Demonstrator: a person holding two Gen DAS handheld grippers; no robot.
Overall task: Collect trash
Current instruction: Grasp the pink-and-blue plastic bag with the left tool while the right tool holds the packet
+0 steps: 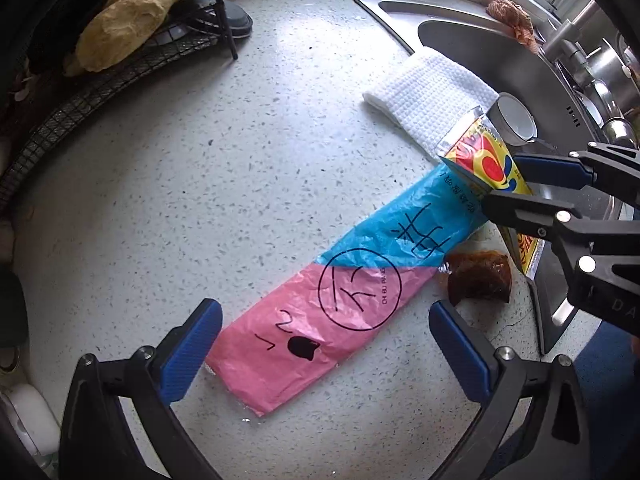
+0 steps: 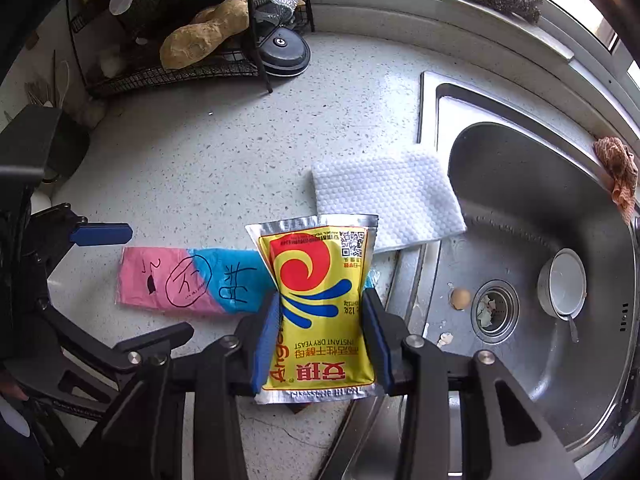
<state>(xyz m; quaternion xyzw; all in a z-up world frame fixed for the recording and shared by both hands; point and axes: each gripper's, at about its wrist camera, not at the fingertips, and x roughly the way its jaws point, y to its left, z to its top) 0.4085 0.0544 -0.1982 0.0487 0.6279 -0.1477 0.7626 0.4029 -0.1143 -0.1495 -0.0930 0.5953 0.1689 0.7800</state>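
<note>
A flat pink and blue plastic bag [image 1: 340,304] lies on the speckled counter; it also shows in the right wrist view [image 2: 188,280]. My left gripper [image 1: 324,344] is open, its jaws on either side of the bag's pink end, just above it. My right gripper [image 2: 320,320] is shut on a yellow yeast packet [image 2: 320,304] and holds it above the bag's blue end by the sink rim. The packet [image 1: 492,160] and the right gripper [image 1: 504,188] also show in the left wrist view. A brown sauce sachet [image 1: 480,280] lies beside the bag.
A white cloth [image 2: 384,200] lies over the sink edge. The steel sink [image 2: 520,208] holds a small pot [image 2: 564,284], an eggshell [image 2: 460,299] and scraps in the drain. A black wire rack [image 2: 160,64] with ginger root [image 2: 204,36] stands at the back left.
</note>
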